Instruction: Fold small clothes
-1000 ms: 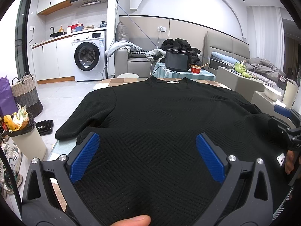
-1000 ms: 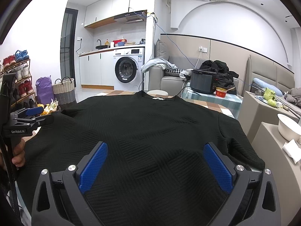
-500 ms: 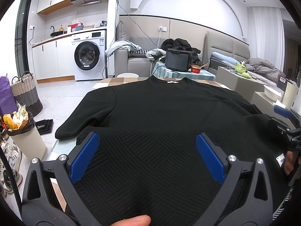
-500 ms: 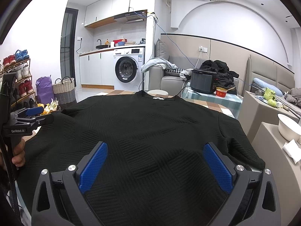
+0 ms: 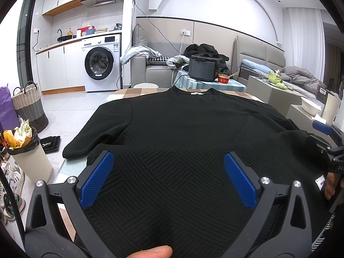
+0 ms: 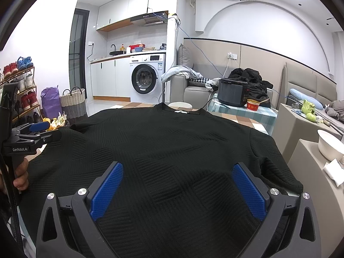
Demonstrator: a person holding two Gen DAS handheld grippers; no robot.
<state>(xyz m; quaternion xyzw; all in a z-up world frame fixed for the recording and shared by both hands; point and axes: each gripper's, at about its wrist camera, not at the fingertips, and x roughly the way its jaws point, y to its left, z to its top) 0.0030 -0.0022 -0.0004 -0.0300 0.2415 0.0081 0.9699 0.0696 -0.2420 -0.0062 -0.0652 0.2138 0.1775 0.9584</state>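
Black sweater [image 5: 172,142] spread flat on the table [image 5: 71,167], collar away from both grippers, left gripper [image 5: 168,178] and right gripper [image 6: 177,185] wide apart above its hem, holding nothing; risk of pinching only the top layer, likely spoiling the fold.

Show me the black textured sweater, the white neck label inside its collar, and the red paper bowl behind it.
black textured sweater [image 5: 182,146], left wrist view, chest panel
white neck label [image 5: 196,93], left wrist view, its middle
red paper bowl [image 6: 253,105], right wrist view, side wall
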